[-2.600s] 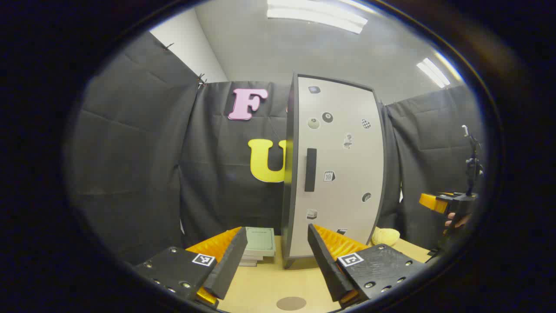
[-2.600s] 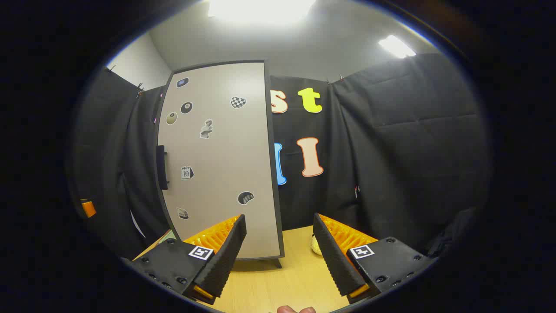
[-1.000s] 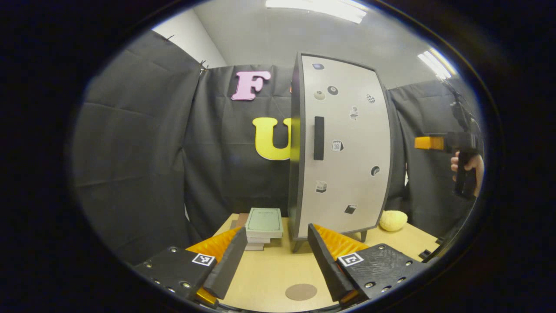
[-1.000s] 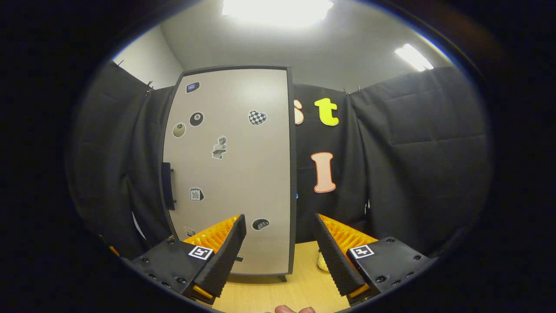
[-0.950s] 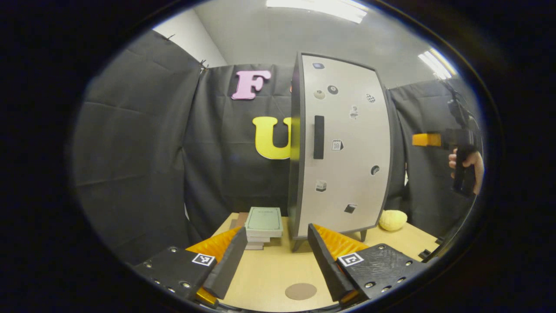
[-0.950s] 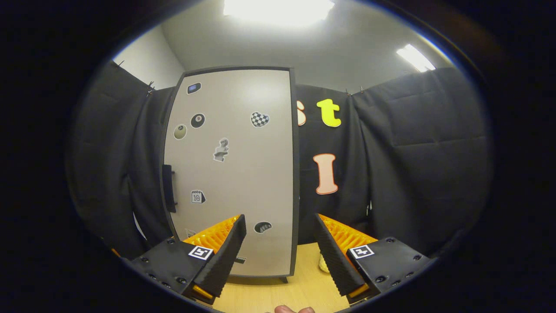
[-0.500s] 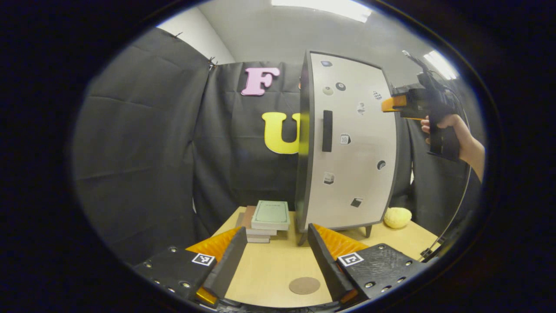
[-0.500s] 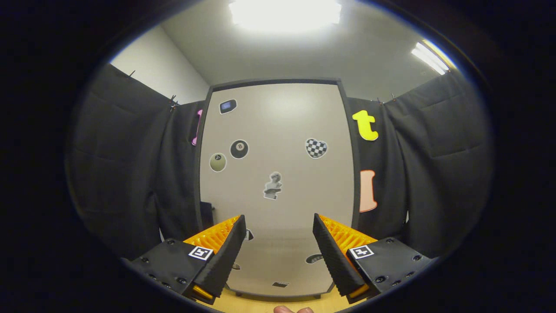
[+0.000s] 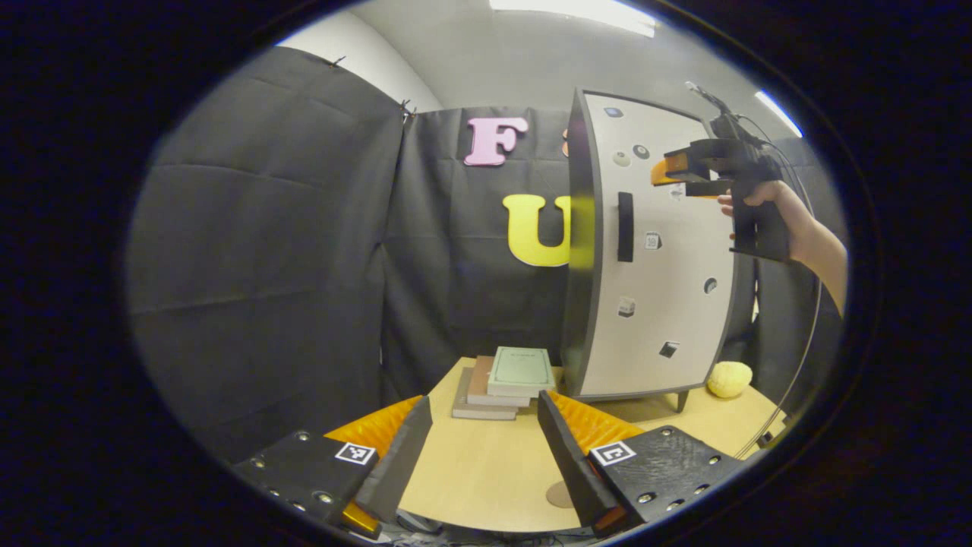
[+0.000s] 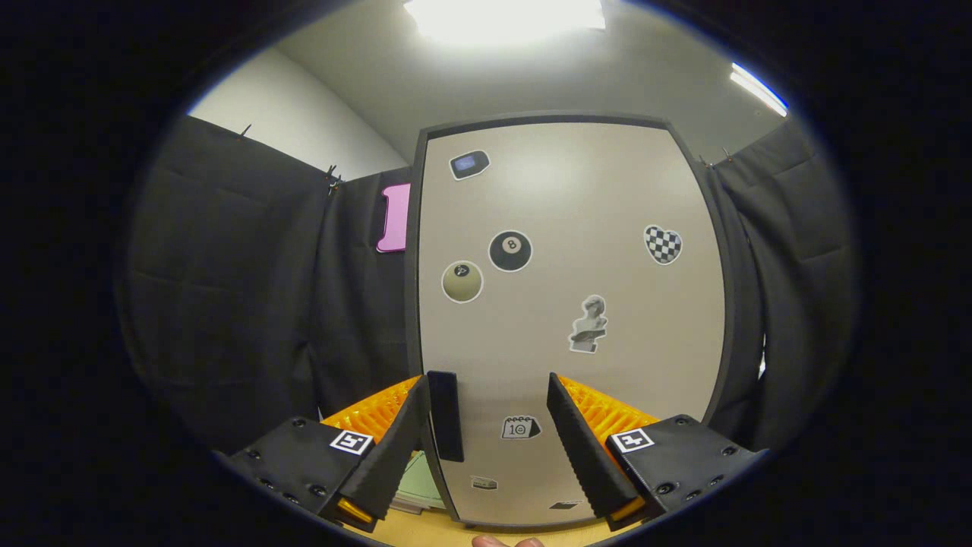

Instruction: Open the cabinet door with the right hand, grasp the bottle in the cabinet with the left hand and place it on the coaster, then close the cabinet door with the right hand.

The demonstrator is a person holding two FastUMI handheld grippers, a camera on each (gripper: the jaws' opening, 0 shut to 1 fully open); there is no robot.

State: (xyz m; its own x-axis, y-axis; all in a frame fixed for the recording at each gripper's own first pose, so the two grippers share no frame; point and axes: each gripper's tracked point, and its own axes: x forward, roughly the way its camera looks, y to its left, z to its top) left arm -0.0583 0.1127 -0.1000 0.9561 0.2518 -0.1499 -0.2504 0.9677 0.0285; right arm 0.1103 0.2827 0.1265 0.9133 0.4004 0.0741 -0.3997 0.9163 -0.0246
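— While the cabinet door (image 10: 566,319) stays shut, where does its handle (image 10: 445,415) sit against the right gripper (image 10: 486,441)?

— Low and left of centre in the right gripper view: a dark upright bar, long axis vertical, right against the inner edge of the left finger. The jaws stand wide open with nothing between them but door panel, so the handle lies at the left margin of the gap, not its middle. How far off the door is, I can't judge from that view.

— And from the other side?

— In the left gripper view, reading left to right: the stack of books (image 9: 505,382) at lower centre on the counter (image 9: 486,471), then the handle (image 9: 625,226) on the door's left edge at upper right, then the right gripper (image 9: 668,169) held by a hand (image 9: 748,209), a little above the handle and to its right.

— So which hand is nearer?

— The right, clearly. The left gripper (image 9: 482,448) hangs low over the counter, jaws open and empty, with the coaster (image 9: 560,494) beside its right finger. The bottle is presumably behind the door; I can't see it.

— Next move?

— I'd judge a small shift left and down to centre the bar, then close across its narrow width.
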